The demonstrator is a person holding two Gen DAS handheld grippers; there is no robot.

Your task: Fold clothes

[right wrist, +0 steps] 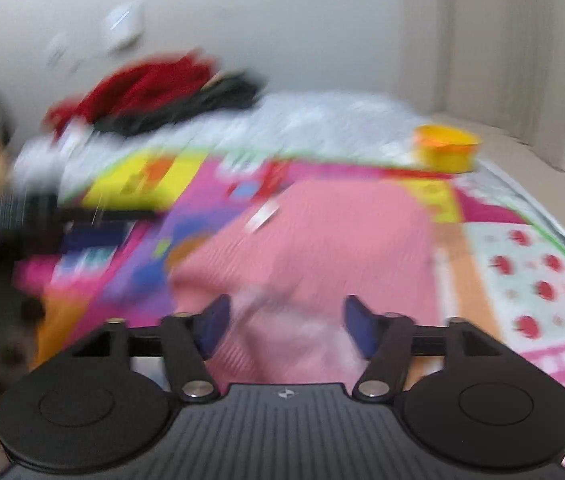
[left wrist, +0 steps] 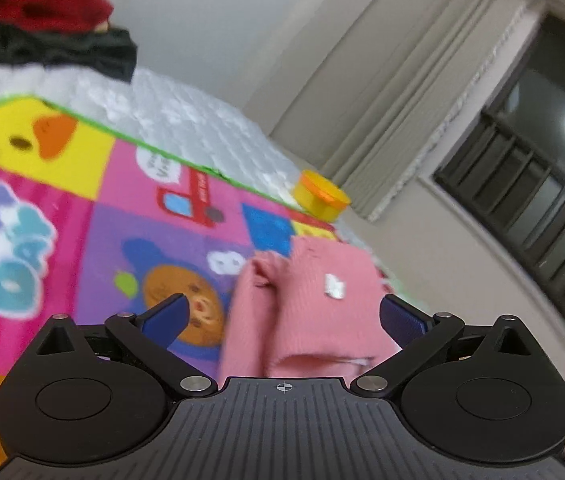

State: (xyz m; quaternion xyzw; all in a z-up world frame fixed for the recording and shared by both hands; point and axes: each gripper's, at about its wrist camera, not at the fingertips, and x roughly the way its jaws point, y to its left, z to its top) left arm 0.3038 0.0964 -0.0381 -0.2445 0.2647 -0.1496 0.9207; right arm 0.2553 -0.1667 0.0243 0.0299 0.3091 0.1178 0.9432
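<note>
A pink knit garment (left wrist: pixel 310 308) with a small white label lies partly folded on a colourful play mat (left wrist: pixel 102 216). My left gripper (left wrist: pixel 282 316) is open, its blue pads wide apart on either side of the garment's near edge. In the blurred right wrist view the same pink garment (right wrist: pixel 322 240) spreads across the mat (right wrist: pixel 522 264). My right gripper (right wrist: pixel 286 320) is open just over the garment's near edge, with nothing held between its pads.
A pile of red and dark clothes (left wrist: pixel 42 20) sits at the back on a white quilted cover (left wrist: pixel 186 120); it also shows in the right wrist view (right wrist: pixel 154 92). A yellow tub with an orange lid (left wrist: pixel 320 196) stands at the mat's far edge. A wall, curtain and window lie beyond.
</note>
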